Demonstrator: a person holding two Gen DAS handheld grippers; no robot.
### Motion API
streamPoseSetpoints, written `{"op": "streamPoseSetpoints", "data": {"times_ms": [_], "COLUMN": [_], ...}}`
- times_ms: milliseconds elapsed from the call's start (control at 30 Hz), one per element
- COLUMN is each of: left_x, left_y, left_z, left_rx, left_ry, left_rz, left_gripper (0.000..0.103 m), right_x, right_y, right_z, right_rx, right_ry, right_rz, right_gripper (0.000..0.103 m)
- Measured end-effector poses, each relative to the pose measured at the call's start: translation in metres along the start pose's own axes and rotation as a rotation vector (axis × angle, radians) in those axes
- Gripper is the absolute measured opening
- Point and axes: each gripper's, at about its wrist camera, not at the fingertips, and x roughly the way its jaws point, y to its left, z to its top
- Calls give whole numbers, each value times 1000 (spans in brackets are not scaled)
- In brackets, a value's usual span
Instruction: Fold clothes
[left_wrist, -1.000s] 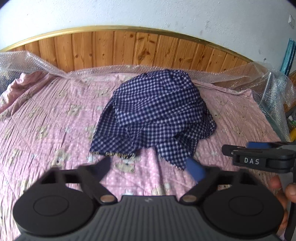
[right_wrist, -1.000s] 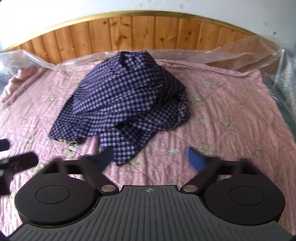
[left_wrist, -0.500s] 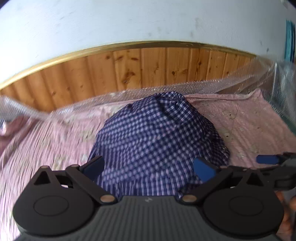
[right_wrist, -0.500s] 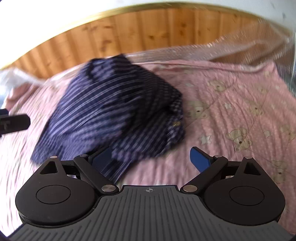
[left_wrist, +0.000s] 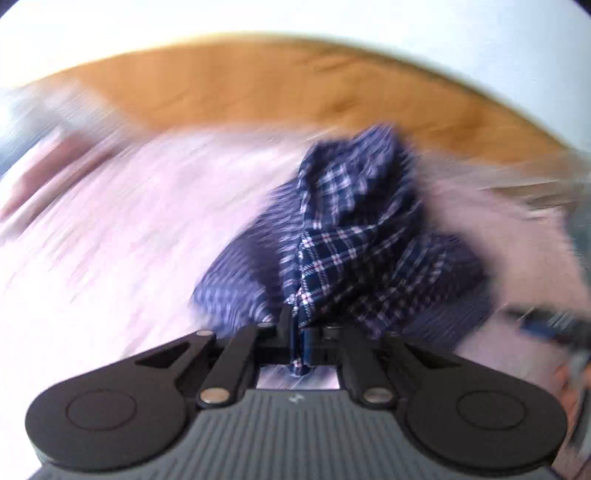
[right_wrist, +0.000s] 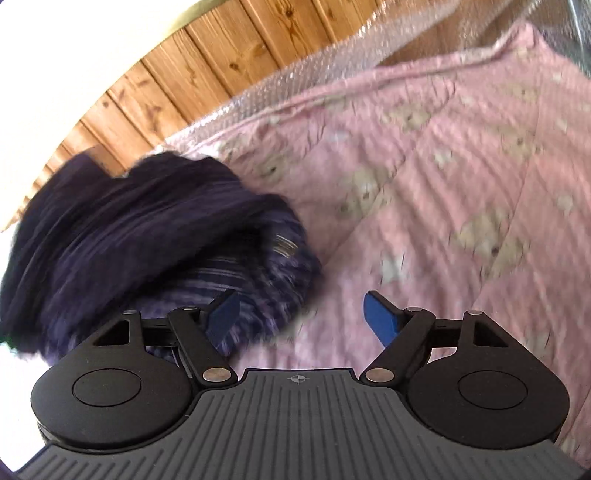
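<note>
A navy and white checked garment lies bunched on the pink bed cover. My left gripper is shut on a fold of it, and the cloth rises in a ridge from the jaws. In the right wrist view the garment is a blurred dark heap at the left. My right gripper is open and empty, its left blue pad over the heap's near edge, its right pad over the pink cover.
A wooden headboard runs along the far side, with bubble wrap at its foot. The cover with bear prints stretches to the right of the garment. Both views are motion-blurred.
My left gripper went from open to shut on the garment's fold. My right gripper moved closer to the heap's right edge and tilted, staying open.
</note>
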Motion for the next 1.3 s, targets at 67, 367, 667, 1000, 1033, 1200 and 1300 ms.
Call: {"op": "streamPoseSetpoints", "data": {"times_ms": [67, 367, 667, 1000, 1033, 1200, 1300], "left_x": [-12, -50, -69, -85, -86, -91, -93], "left_y": [34, 28, 21, 59, 63, 71, 67], "left_z": [-49, -105, -73, -80, -80, -92, -99], "left_rx": [24, 32, 24, -101, -113, -179, -185], "left_ry": [120, 107, -11, -11, -11, 7, 5], "left_rz": [143, 166, 118, 123, 124, 99, 67], "left_gripper": [4, 72, 72, 76, 77, 80, 80], "right_x": [4, 40, 2, -40, -46, -72, -41], "right_y": [5, 81, 167, 183, 176, 156, 163], "right_z": [-6, -14, -50, -155, -148, -73, -26], "right_rx": [9, -67, -443, -713, -675, -443, -365], "right_ry": [34, 137, 134, 288, 257, -35, -63], "right_rz": [38, 198, 335, 316, 282, 163, 146], "right_gripper": [78, 88, 0, 10, 23, 97, 99]}}
